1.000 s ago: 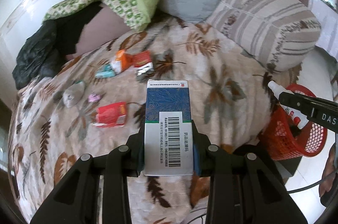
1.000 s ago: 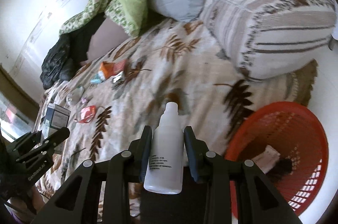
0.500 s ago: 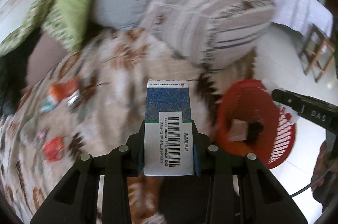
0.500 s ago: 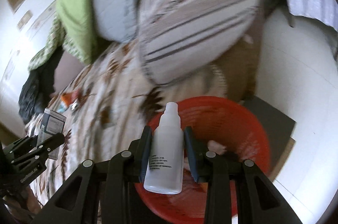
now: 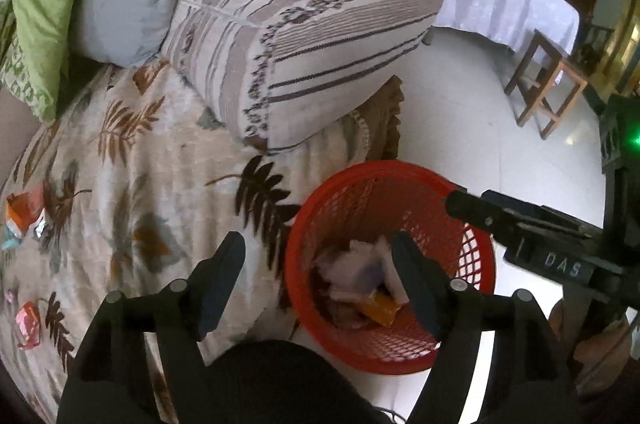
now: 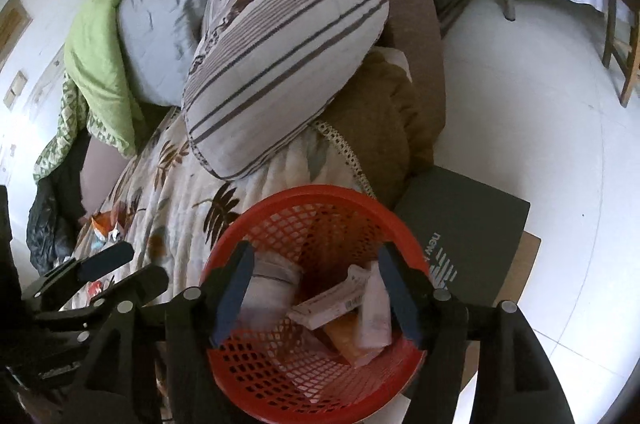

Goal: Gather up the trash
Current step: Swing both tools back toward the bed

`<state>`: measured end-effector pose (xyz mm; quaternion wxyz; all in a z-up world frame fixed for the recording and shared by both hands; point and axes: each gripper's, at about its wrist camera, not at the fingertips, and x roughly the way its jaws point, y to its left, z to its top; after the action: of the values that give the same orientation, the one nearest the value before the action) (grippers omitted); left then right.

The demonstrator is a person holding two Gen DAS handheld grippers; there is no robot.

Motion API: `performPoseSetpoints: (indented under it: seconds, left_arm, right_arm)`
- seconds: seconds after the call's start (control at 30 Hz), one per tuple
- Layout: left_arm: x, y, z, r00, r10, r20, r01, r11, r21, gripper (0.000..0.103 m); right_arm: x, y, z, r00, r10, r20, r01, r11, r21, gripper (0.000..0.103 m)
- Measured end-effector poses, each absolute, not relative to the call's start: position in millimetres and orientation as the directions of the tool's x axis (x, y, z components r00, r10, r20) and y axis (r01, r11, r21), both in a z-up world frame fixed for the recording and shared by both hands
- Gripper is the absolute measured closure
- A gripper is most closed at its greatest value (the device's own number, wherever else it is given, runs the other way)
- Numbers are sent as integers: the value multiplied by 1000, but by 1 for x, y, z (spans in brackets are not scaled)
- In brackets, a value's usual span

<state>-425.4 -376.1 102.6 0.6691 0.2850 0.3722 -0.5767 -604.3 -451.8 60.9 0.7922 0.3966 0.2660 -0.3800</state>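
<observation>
We are holding both tongs over the red basket (image 6: 320,207), which is sitting on the floor right beside the bed (image 5: 168,159). The left tongs (image 5: 318,264) are spread wide with nothing in them, and the right tongs (image 6: 316,288) are spread wide and bare too. The basket is holding a pile of trash (image 6: 340,308): papers, a box and something orange. More trash is lying on the bed, like the orange wrapper (image 5: 22,214) and the red wrapper (image 5: 28,324), well apart from the basket. To do this well, we are thinking of keeping the tongs wide, going to one wrapper at a time, and pinching the middle so it is not slipping out.
</observation>
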Motion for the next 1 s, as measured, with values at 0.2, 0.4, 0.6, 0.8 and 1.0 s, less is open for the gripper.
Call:
performPoseSetpoints:
  seconds: [0.2,0.4,0.6,0.8,1.0]
  left_arm:
    - [-388,-348,107,142,-532,-835,952,304,-32,28]
    - [-344,-301,114,297,-505,-810,897,439,55,28]
    - [-284,-245,119,399,-456,-795,816,573,81,28]
    - [-206,-179,122,521,-358,-775,688,714,133,28]
    - [-114,-117,126,603,-231,-763,545,818,184,28]
  right_arm:
    - [-590,-446,63,576,-385,-721,805,417,421,34]
    - [-543,-420,72,586,-357,-728,761,551,343,31]
    - [-473,-371,92,624,-305,-719,637,731,243,29]
    - [-408,-312,99,676,-343,-652,513,854,83,3]
    - [-337,-286,82,650,-201,-733,395,913,100,3]
